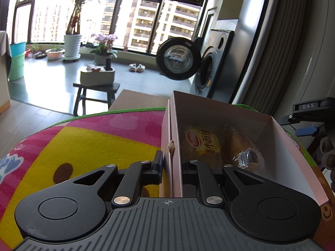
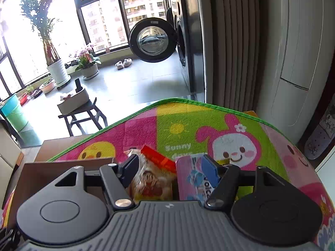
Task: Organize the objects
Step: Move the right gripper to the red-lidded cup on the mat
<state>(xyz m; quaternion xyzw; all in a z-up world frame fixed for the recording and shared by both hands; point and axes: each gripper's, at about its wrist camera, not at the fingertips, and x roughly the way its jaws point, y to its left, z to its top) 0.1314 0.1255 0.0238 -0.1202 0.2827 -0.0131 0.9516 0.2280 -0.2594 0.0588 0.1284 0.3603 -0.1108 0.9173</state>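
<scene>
Left wrist view: left claw [image 1: 171,165] is clamped on the near-left wall of a pink cardboard box [image 1: 293,159], one finger outside, one inside. Box sits on the colourful mat [image 1: 88,142] covering the bench, right of centre. Inside lie a yellow bread packet [image 1: 202,143] & a clear-wrapped brown roll [image 1: 240,146], side by side.

Right wrist view: right claw [image 2: 170,168] is spread apart w/ two items between its fingers: a snack bag [image 2: 149,181] at left, a pink packet [image 2: 189,182] at right, touching the blue pad. Mat's bunny print [image 2: 232,144] lies beyond.
</scene>
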